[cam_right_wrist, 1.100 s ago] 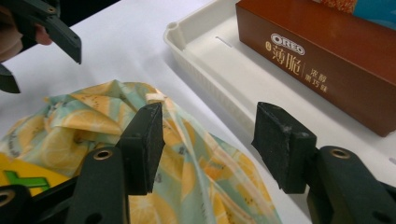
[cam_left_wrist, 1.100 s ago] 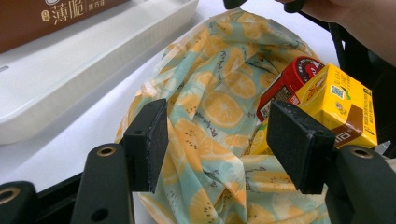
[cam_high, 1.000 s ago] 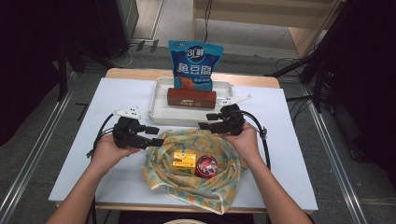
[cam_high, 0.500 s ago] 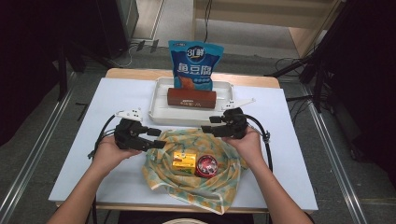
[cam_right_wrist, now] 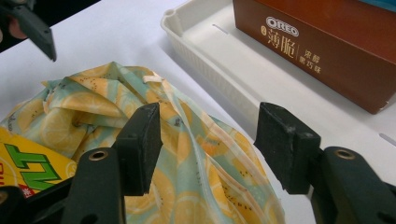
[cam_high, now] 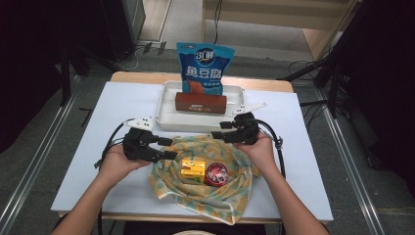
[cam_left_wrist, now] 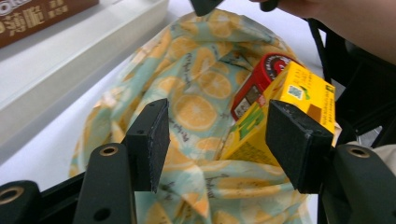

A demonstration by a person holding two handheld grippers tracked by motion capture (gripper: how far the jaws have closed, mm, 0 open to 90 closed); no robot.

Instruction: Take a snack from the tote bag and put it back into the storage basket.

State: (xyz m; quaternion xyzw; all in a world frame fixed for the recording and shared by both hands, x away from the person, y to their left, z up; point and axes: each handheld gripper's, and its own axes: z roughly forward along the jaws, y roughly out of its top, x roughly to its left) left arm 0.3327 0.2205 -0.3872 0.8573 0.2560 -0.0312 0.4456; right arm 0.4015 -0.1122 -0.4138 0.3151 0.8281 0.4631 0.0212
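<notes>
Both grippers poised over the fruit-print bag, nothing gripped yet.

From where I stand, the left gripper (cam_high: 165,148) and the right gripper (cam_high: 219,136) hover with jaws wide apart and empty, one at each side of the cloth bag (cam_high: 205,183), which lies crumpled at the lower centre of the high view with a yellow carton (cam_high: 193,168) and a red-lidded can (cam_high: 216,173) resting in its open mouth. The risk I see is a pinch that catches a single loose fold: the fabric could slide out, or a lift could tip the carton and can onto the white table (cam_high: 122,103). In the left gripper view the carton (cam_left_wrist: 285,107) sits just beside one jaw, so a closing bite may trap it instead of cloth. The white tray (cam_high: 169,105) lies close behind, easy to nudge.
</notes>
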